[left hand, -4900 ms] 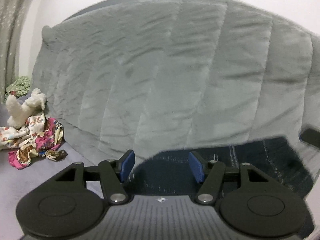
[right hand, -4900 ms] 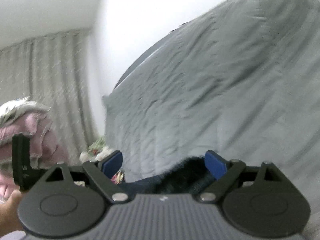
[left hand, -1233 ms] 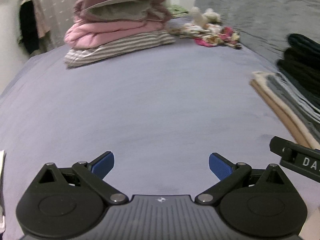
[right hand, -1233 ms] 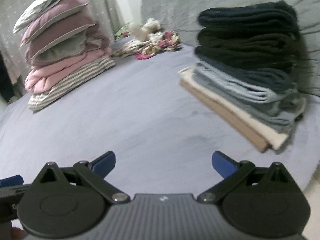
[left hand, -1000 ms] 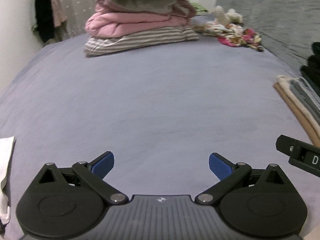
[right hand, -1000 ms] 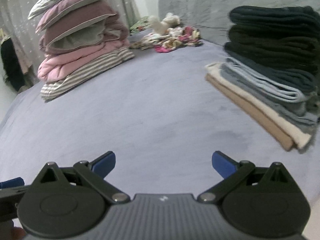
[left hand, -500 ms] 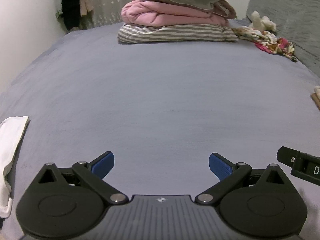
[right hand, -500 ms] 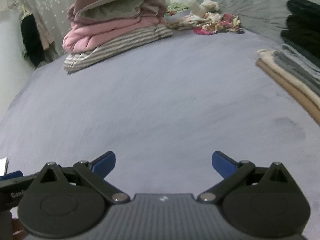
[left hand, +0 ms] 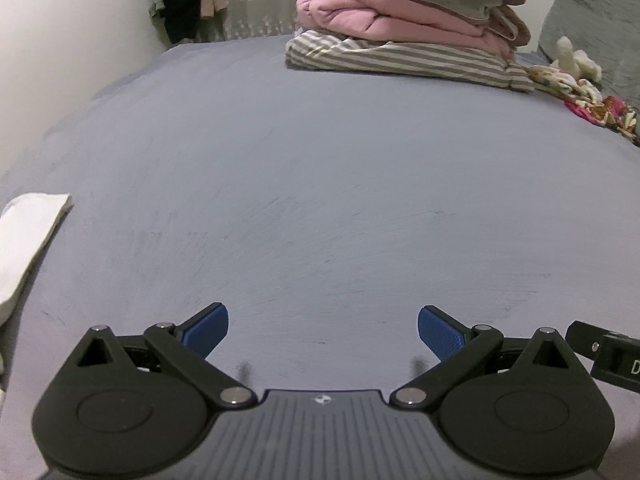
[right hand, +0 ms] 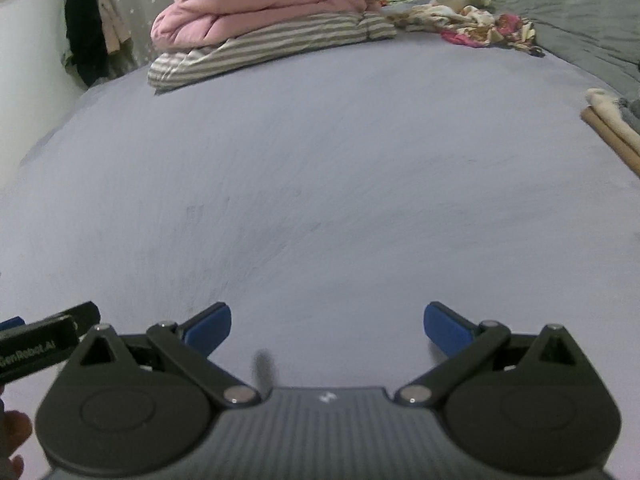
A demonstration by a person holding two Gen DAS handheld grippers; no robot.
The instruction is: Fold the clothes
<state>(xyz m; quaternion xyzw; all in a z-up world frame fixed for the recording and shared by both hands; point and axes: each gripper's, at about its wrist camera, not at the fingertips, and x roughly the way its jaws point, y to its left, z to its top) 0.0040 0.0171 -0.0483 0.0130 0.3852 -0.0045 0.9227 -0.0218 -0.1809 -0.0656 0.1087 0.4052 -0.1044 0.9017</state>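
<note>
Clothes: a white garment [left hand: 28, 236] is seen lying at the left edge of the bed [left hand: 320, 184], well apart from the striped bedding pile [left hand: 404, 60]; folded tan and cream pieces [right hand: 612, 128] are seen right of that pile, at the frame edge.
Left gripper [left hand: 323, 330]: jaws spread wide, nothing held.
Right gripper [right hand: 327, 328]: jaws spread wide, nothing held.
Risk: the white garment may be pinched through several layers, so that it bunches; this would be caused by a blind reach, as it lies mostly out of view.
Risk: floral cloth [right hand: 480, 26] beside the pile may be taken by mistake.
Containers: none are seen.
</note>
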